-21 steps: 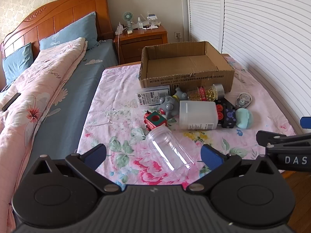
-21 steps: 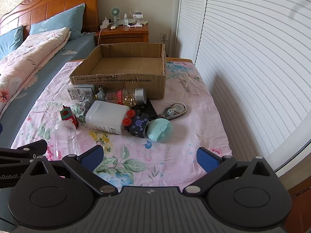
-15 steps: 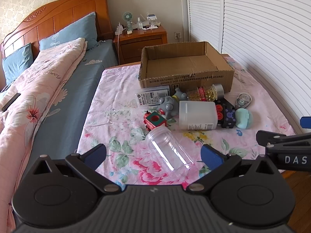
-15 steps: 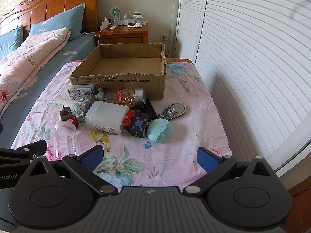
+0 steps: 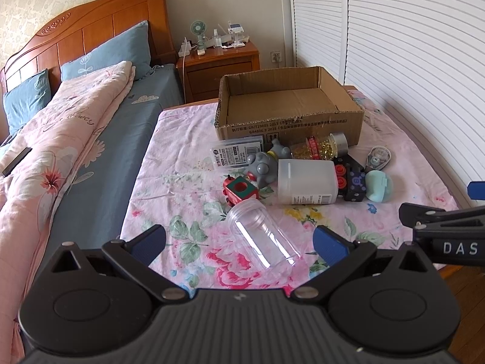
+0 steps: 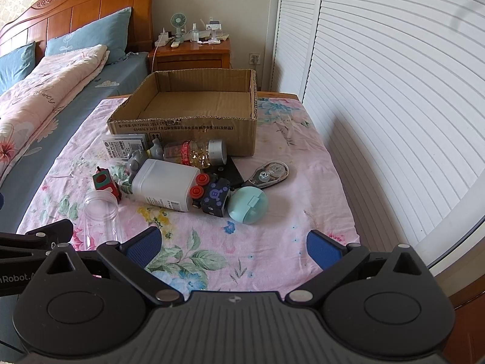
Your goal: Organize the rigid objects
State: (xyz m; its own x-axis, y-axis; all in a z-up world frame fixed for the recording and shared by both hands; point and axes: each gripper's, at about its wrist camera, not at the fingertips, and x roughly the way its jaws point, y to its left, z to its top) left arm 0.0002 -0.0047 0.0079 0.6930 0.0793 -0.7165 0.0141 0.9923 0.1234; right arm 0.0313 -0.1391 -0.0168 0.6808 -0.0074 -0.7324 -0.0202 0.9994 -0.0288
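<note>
An open, empty cardboard box [image 5: 291, 121] [image 6: 185, 127] stands at the far side of the floral-covered table [image 5: 188, 200]. In front of it lie a clear plastic jar [image 5: 262, 236] [image 6: 101, 221], a white bottle [image 5: 306, 182] [image 6: 165, 185], a red cube toy [image 5: 241, 189], a grey figure [image 5: 263, 166], a jar of yellow capsules [image 5: 321, 147] [image 6: 194, 153], a dark block with red knobs [image 6: 212, 195], a teal round case [image 6: 248, 204], a correction tape [image 6: 269, 174] and a labelled pack [image 5: 238, 153]. My left gripper [image 5: 239, 242] is open around the clear jar's near end. My right gripper [image 6: 232, 245] is open and empty, short of the teal case.
A bed [image 5: 75, 127] with pink quilt and blue pillows lies left of the table. A wooden nightstand [image 5: 218, 63] with a small fan stands behind. White slatted doors [image 6: 394, 75] run along the right. The right gripper shows at the left wrist view's right edge [image 5: 445, 221].
</note>
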